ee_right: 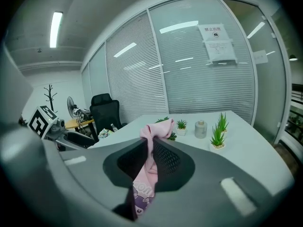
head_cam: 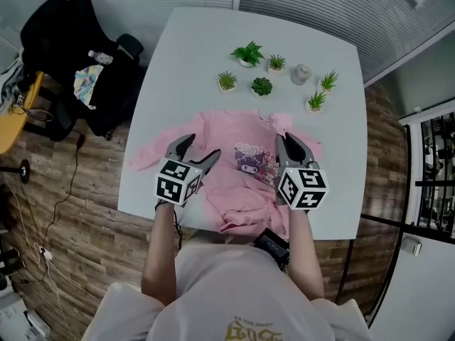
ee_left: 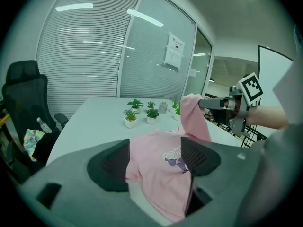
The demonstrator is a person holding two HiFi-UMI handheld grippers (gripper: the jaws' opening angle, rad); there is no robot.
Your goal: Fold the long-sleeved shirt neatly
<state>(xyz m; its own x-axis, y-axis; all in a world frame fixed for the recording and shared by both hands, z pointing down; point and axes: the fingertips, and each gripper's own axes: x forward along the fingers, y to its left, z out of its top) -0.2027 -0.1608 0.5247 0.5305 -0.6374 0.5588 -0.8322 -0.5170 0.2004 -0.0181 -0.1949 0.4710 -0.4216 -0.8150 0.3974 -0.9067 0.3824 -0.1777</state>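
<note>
A pink long-sleeved shirt (head_cam: 245,183) with a purple cartoon print lies on the white table (head_cam: 192,69), bunched near the front edge. My right gripper (head_cam: 284,139) is shut on a fold of the pink cloth (ee_right: 158,129) and holds it raised above the shirt's right side; the cloth hangs down between its jaws (ee_right: 149,148). My left gripper (head_cam: 202,148) stands open over the shirt's left part. In the left gripper view the shirt (ee_left: 158,178) shows past the spread jaws (ee_left: 154,162), which grip nothing, and the right gripper (ee_left: 208,103) holds the lifted cloth.
Several small potted plants (head_cam: 247,54) and a small grey jar (head_cam: 301,74) stand at the table's far side. A black office chair (head_cam: 78,55) with items on it is left of the table. Glass walls with blinds (ee_left: 94,56) lie beyond.
</note>
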